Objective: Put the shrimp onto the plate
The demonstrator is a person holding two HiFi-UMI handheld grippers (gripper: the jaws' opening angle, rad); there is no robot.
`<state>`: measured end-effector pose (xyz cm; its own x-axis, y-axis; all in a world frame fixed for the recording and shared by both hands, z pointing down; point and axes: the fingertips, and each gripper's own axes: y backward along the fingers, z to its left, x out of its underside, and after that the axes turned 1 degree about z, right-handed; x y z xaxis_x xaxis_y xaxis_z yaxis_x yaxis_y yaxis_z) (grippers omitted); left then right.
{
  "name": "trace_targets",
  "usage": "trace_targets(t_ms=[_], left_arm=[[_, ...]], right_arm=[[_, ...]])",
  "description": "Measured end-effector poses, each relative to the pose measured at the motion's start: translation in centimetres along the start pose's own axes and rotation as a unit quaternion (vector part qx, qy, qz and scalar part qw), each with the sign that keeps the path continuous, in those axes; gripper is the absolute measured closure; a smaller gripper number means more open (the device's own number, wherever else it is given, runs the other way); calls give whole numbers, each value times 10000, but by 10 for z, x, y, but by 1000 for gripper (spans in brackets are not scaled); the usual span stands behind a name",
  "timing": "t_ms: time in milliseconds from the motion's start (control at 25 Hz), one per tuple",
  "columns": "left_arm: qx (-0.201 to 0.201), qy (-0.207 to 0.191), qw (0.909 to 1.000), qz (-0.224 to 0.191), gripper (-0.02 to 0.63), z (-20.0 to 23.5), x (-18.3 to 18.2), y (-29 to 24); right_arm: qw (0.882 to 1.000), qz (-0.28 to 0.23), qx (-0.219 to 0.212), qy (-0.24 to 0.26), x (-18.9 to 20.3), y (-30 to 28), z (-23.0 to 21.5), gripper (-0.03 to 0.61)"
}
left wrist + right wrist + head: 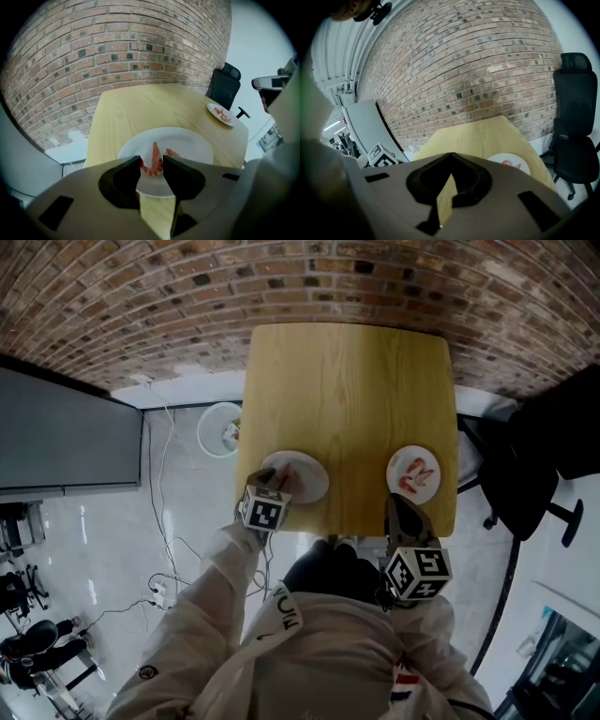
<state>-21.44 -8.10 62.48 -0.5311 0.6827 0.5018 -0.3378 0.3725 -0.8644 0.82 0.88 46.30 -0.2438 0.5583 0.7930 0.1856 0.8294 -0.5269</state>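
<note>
Two white plates sit near the front edge of the wooden table. My left gripper is low over the left plate. A curled pink shrimp fills the gap between its jaws and touches both of them. A second shrimp piece lies on that plate just beyond. The right plate holds a few shrimp. My right gripper hangs at the table's near edge, short of that plate, with its jaws shut and nothing between them.
A black office chair stands right of the table. On the floor to the left are a white bin and loose cables. A brick wall runs behind the table.
</note>
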Motion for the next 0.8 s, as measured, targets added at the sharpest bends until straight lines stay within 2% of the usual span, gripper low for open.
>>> trace_targets(t_ms=[440, 680, 800], left_arm=[[127, -239, 9989, -394, 460, 2, -4, 27], [131, -594, 9959, -674, 460, -6, -14, 45], [190, -649, 9948, -762, 460, -17, -20, 50]], right_arm=[[9998, -144, 161, -4, 7, 18, 29, 555], [9992, -240, 314, 9, 11, 35, 36, 555], [9987, -328, 389, 11, 7, 45, 33, 555]])
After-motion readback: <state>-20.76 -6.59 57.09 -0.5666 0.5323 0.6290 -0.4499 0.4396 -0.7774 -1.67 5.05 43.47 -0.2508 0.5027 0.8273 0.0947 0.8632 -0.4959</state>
